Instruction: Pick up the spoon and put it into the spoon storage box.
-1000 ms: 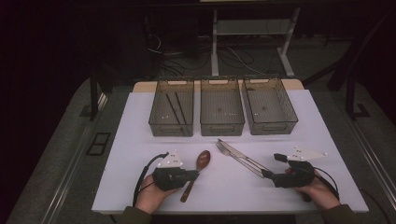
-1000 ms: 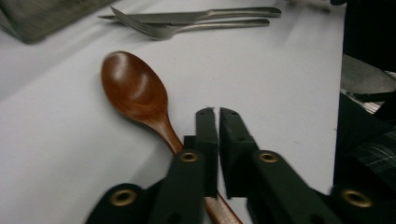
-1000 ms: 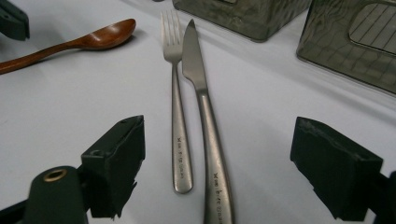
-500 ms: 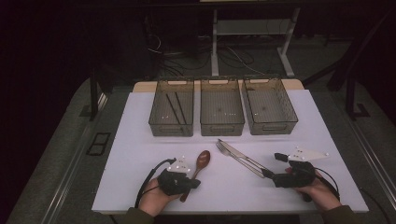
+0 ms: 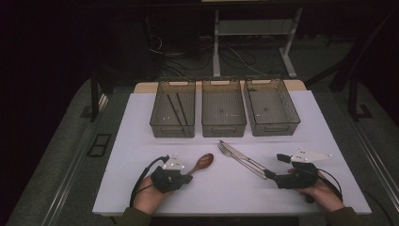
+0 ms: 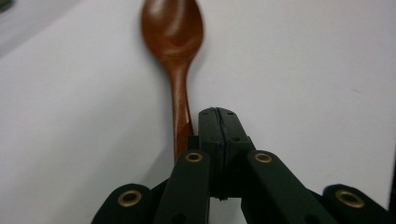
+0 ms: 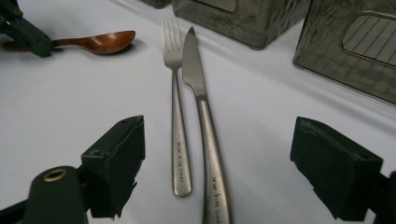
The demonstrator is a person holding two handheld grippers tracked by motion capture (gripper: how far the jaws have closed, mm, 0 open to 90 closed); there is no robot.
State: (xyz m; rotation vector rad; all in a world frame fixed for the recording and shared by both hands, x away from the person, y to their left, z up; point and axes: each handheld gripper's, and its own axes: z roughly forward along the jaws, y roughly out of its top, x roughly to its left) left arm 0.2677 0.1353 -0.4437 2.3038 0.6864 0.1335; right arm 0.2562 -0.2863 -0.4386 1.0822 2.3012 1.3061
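**High view: left gripper closed beside the spoon, right gripper spread over fork and knife**

High view shows the wooden spoon (image 5: 201, 164) lying on the white table (image 5: 141, 136), in front of the leftmost of three mesh bins (image 5: 173, 114), its bowl pointing toward the bins. The left gripper (image 5: 184, 178) sits at the spoon's handle end, held by the left hand (image 5: 151, 195). In the left gripper view its jaws are pressed together with no gap, and the spoon's handle runs just beside them on one side; whether the handle is caught under them I cannot tell. To the right of the spoon lie a fork (image 7: 176, 107) and a knife (image 7: 204, 126), side by side and nearly touching. The right gripper (image 7: 217, 163) has its jaws spread wide, one on each side of the two handles, touching neither.
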